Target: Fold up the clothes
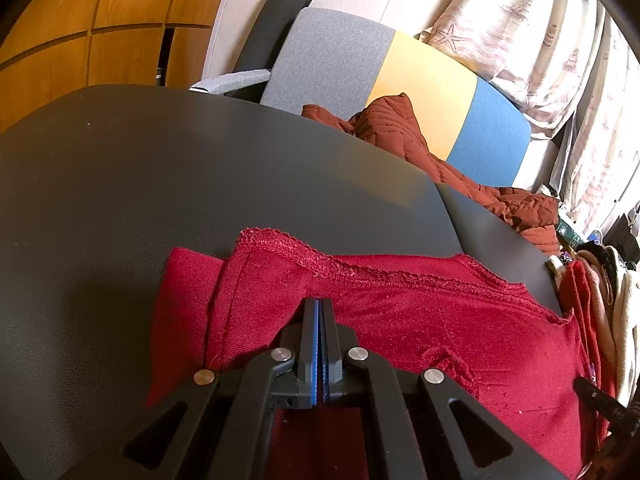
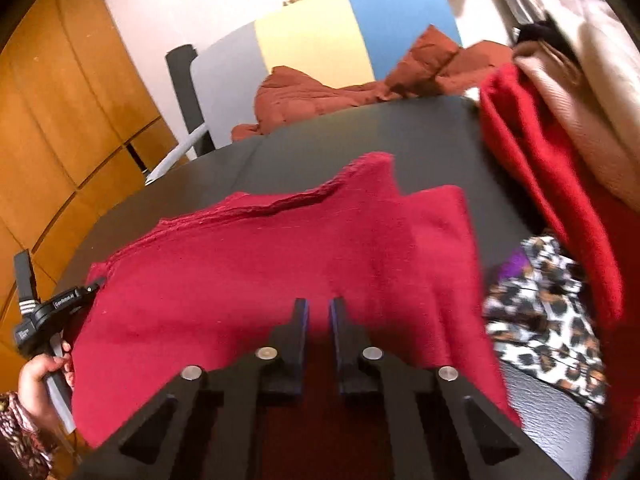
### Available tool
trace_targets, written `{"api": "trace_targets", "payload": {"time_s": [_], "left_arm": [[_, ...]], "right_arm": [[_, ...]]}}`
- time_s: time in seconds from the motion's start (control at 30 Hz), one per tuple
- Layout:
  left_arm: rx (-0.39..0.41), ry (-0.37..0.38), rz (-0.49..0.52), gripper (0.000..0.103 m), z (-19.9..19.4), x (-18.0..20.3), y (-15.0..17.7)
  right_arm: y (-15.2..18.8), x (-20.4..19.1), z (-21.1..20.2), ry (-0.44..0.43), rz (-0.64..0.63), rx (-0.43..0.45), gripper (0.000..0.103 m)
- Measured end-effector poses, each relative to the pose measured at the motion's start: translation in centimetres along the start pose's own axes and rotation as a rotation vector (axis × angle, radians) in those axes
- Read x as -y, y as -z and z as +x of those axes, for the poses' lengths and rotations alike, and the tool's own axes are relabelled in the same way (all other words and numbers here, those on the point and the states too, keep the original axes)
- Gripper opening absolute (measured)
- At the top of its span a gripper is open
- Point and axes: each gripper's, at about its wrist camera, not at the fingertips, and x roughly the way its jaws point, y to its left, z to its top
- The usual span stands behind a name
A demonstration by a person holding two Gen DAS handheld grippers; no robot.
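Note:
A red knit garment [image 1: 400, 320] lies partly folded on the dark table [image 1: 200, 184], its raw hem edge facing away. My left gripper [image 1: 319, 304] is over the garment's near part with its jaws pressed together; no cloth shows between them. In the right wrist view the same red garment [image 2: 280, 260] spreads across the table [image 2: 400, 132]. My right gripper [image 2: 319, 304] hovers over its near edge with a narrow gap between the fingers and nothing between them. The left hand-held gripper shows at the left edge [image 2: 52, 312].
A pile of other clothes sits at the table's right: a leopard-print piece [image 2: 548, 320], a red fabric [image 2: 540, 160] and cream cloth [image 2: 592, 100]. Behind the table stand a grey, yellow and blue chair [image 1: 400, 80] with a rust quilt [image 1: 400, 128], curtains and a wooden wardrobe [image 1: 100, 20].

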Motion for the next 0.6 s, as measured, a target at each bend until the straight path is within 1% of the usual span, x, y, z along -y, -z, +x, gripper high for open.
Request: {"api": "trace_targets", "payload": {"time_s": [0.07,0.1,0.13,0.2,0.27,0.4,0.47,0.5,0.6], "left_arm": [[0.0,0.002,-0.002,0.002,0.0,0.0,0.0],[0.0,0.004,-0.003,0.002,0.0,-0.1,-0.1],[0.0,0.006,-0.005,0.002,0.0,-0.1,-0.1],[0.0,0.011,-0.009,0.002,0.0,-0.2,-0.1],[-0.001,0.015,-0.012,0.002,0.0,-0.3,-0.1],[0.0,0.02,-0.017,0.002,0.0,-0.3,0.0],[0.0,0.022,-0.018,0.002,0.0,-0.3,0.0],[0.0,0.023,-0.019,0.002,0.0,-0.3,0.0],[0.0,0.022,-0.019,0.002,0.0,-0.3,0.1]], "right_arm": [[0.0,0.3,-1.7,-0.011,0.03,0.022,0.036],[0.0,0.5,-2.6,-0.016,0.045,0.032,0.053],[0.1,0.8,-3.6,-0.014,0.054,0.048,0.058],[0.5,2.0,-5.8,-0.006,0.072,0.071,0.058],[0.8,3.7,-7.1,-0.021,0.121,0.056,0.058],[1.6,7.1,-7.3,-0.139,0.262,-0.02,0.059],[2.3,8.4,-7.0,-0.224,0.343,-0.059,0.059],[2.7,8.8,-6.8,-0.25,0.373,-0.068,0.059],[3.6,9.7,-6.0,-0.265,0.431,-0.09,0.059]]}}
